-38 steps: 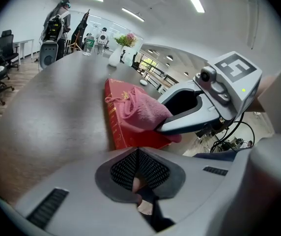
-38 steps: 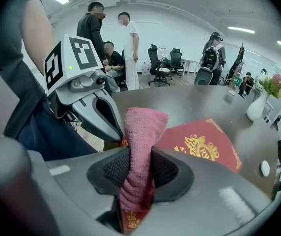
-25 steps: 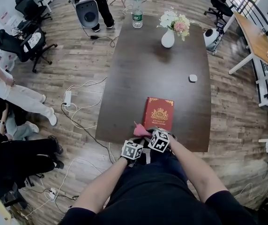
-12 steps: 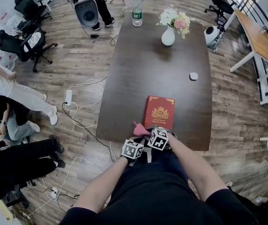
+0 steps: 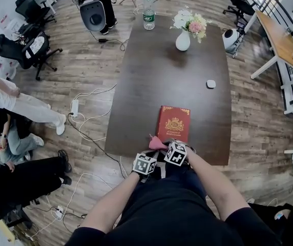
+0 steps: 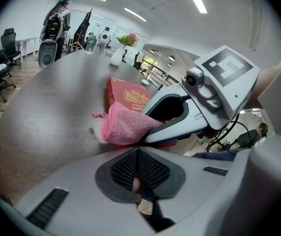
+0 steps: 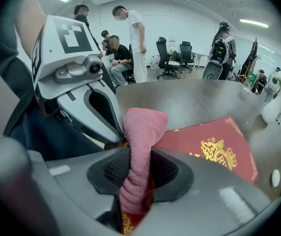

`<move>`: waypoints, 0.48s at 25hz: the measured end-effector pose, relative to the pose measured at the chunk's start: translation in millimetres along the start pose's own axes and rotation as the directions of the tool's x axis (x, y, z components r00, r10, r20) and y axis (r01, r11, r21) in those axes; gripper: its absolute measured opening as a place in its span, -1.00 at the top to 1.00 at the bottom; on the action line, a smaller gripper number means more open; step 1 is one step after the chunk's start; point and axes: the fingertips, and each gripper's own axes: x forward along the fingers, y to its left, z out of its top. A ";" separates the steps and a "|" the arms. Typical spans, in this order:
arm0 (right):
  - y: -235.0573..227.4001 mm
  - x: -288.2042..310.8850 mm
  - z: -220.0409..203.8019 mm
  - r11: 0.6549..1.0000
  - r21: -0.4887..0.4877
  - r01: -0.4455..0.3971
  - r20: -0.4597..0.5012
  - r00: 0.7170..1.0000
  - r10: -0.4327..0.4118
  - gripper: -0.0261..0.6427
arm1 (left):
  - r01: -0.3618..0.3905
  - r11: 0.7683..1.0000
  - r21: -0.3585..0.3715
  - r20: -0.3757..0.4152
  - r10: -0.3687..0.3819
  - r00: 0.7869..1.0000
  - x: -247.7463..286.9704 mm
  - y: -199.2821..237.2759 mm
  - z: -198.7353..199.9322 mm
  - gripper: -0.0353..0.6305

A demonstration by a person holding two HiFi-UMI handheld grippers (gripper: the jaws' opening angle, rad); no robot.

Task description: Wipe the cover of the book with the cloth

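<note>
A red book [image 5: 173,124] with a gold crest lies near the front edge of the dark table [image 5: 151,81]. A pink cloth [image 5: 157,143] sits at the book's near left corner. My right gripper [image 5: 164,146] is shut on this cloth [image 7: 141,132], which stands up between the jaws with the book cover [image 7: 214,149] just beyond. My left gripper [image 5: 149,157] is right beside it on the left, its jaws closed together with nothing held. In the left gripper view the cloth [image 6: 125,127] hangs from the right gripper [image 6: 180,117] over the book's [image 6: 126,93] near edge.
A white vase of flowers [image 5: 183,39] and a water bottle [image 5: 149,13] stand at the table's far end. A small white round object [image 5: 211,84] lies right of centre. Cables [image 5: 87,118], office chairs [image 5: 26,47] and people are on the floor to the left.
Both grippers and the cloth stay almost where they were at the book's near edge. The people at the left have shifted a little.
</note>
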 end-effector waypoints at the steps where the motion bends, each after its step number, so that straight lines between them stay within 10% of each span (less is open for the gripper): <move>1: -0.6 -1.1 -1.9 1.000 0.002 0.002 -0.001 1.000 -0.002 0.57 | 0.000 1.000 0.000 -0.001 0.000 1.000 0.1 -0.2 0.3 0.91; 12: -4.1 -12.2 -24.2 0.999 0.032 0.026 -0.010 1.000 -0.025 0.57 | -0.002 1.000 -0.003 -0.002 0.002 1.000 1.1 2.1 -0.4 0.91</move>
